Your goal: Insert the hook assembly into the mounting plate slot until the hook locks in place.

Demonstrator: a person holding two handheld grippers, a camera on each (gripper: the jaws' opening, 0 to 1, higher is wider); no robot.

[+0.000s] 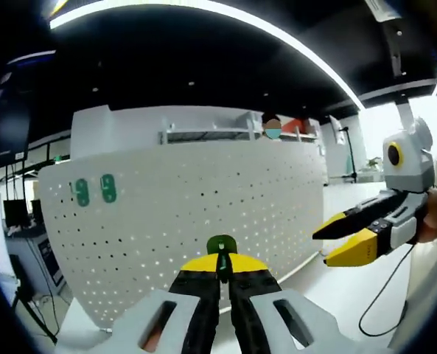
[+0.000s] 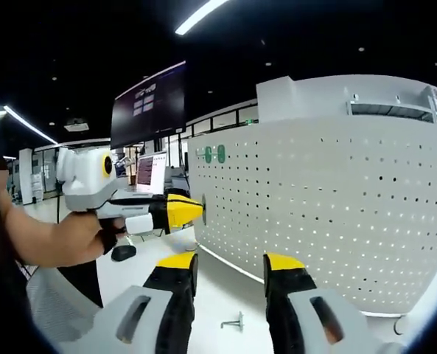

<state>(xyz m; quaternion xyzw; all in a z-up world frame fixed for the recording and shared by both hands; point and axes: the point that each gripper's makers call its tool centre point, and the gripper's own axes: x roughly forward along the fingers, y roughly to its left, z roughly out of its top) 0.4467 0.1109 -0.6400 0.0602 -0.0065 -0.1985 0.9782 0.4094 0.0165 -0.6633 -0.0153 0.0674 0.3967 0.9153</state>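
— In front of the white perforated pegboard [image 1: 181, 214]?
— Left gripper [image 1: 223, 271], yellow-tipped jaws clamped on a green hook assembly [image 1: 222, 251], round-headed, plastic-looking, held close to the curved-looking panel of small round holes.
— On the panel's upper left?
— Two green oval hooks [image 1: 94, 190], side by side, already mounted.
— Off to the right?
— Right gripper [image 2: 229, 274], jaws spread apart, holding nothing, above a smooth white table [image 2: 225, 299] with a small metal bracket [image 2: 234, 322] lying flat.

white pegboard [image 1: 203, 206] dotted with dark holes, two green hooks [image 1: 94, 190] on it, yellow-tipped black jaws.
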